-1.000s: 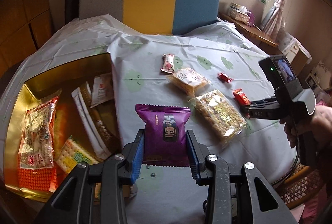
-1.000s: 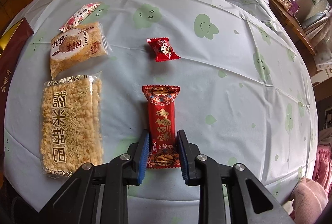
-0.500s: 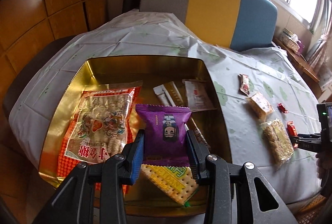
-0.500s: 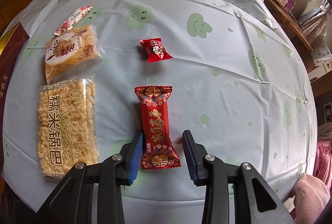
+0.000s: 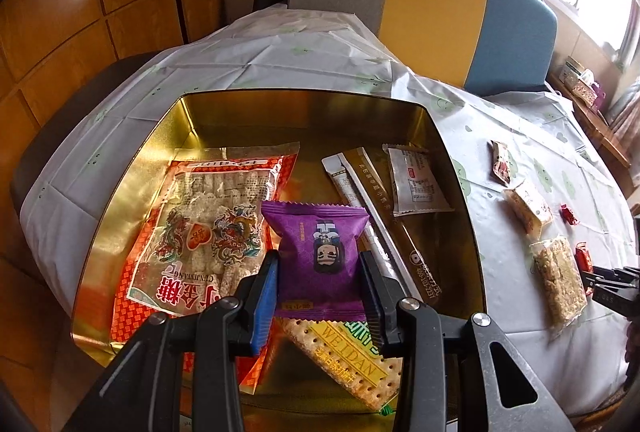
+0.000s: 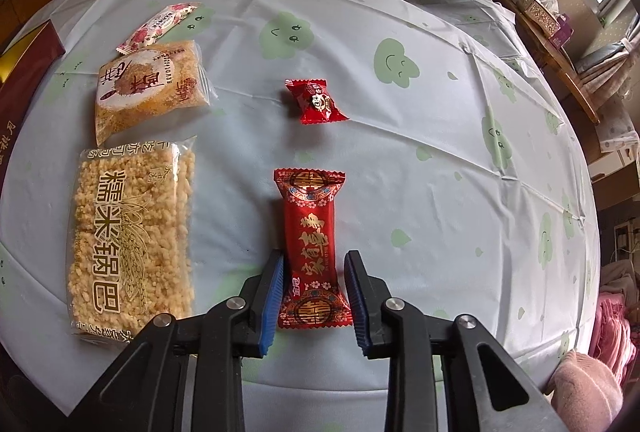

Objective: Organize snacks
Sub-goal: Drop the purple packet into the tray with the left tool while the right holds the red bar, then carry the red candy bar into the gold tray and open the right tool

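Left wrist view: the left gripper (image 5: 320,282) is clamped on a purple snack packet (image 5: 320,256), its blue pads pressed against both sides, and holds it above the open gold tin (image 5: 132,188). Inside the tin lies a large red-and-clear bag of rice sticks (image 5: 200,228) on the left, a cracker pack (image 5: 352,364) at the near edge under the purple packet, two long stick sachets (image 5: 384,228) running diagonally in the middle, and a small white sachet (image 5: 416,180) toward the far right. The tin sits on a table covered with a pale cloth (image 5: 280,56) printed with green clouds. To the right of the tin, on the cloth, lie more snacks in a row.

In the right wrist view, the right gripper (image 6: 314,292) has its jaws apart, straddling the near end of a long red snack bar (image 6: 310,244) that lies flat on the cloth (image 6: 440,152); a gap shows on the right side, and on the left the pad is just beside the wrapper. Farther off sits a small red candy (image 6: 316,102). To the left lie a puffed-rice block (image 6: 132,236), beyond it a smaller rice cake pack (image 6: 148,88), and farthest a pink-flowered wrapper (image 6: 160,26).
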A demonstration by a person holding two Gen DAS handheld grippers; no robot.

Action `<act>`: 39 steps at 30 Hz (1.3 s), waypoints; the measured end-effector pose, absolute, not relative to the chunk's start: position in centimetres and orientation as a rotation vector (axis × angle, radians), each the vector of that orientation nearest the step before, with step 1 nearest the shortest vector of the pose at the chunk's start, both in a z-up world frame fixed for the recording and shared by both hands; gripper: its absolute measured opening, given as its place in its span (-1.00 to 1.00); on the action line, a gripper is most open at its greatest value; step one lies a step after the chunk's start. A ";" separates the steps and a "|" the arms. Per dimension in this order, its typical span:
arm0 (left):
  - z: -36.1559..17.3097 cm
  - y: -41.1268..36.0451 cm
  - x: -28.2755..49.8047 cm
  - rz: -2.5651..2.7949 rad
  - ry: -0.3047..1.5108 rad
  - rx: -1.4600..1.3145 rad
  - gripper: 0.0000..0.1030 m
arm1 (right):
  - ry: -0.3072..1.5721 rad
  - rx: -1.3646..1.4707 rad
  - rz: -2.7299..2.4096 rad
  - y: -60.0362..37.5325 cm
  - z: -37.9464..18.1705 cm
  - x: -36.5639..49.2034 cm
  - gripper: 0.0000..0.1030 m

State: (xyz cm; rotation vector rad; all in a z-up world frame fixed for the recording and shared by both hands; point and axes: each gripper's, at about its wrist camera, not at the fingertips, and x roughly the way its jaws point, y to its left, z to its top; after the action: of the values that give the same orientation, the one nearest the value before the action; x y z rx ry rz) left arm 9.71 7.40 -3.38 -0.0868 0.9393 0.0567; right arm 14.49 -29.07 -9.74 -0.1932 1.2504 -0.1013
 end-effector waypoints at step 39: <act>-3.6 6.5 6.6 0.035 0.954 -0.055 -0.03 | 1.268 -0.091 -0.096 -29.7 -8.6 13.8 -0.54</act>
State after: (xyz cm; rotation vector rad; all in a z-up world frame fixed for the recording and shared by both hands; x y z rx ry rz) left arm 6.61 6.53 -3.64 -0.0551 0.9538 0.0352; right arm 13.77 -29.65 -8.60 -0.0915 1.2677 -0.0958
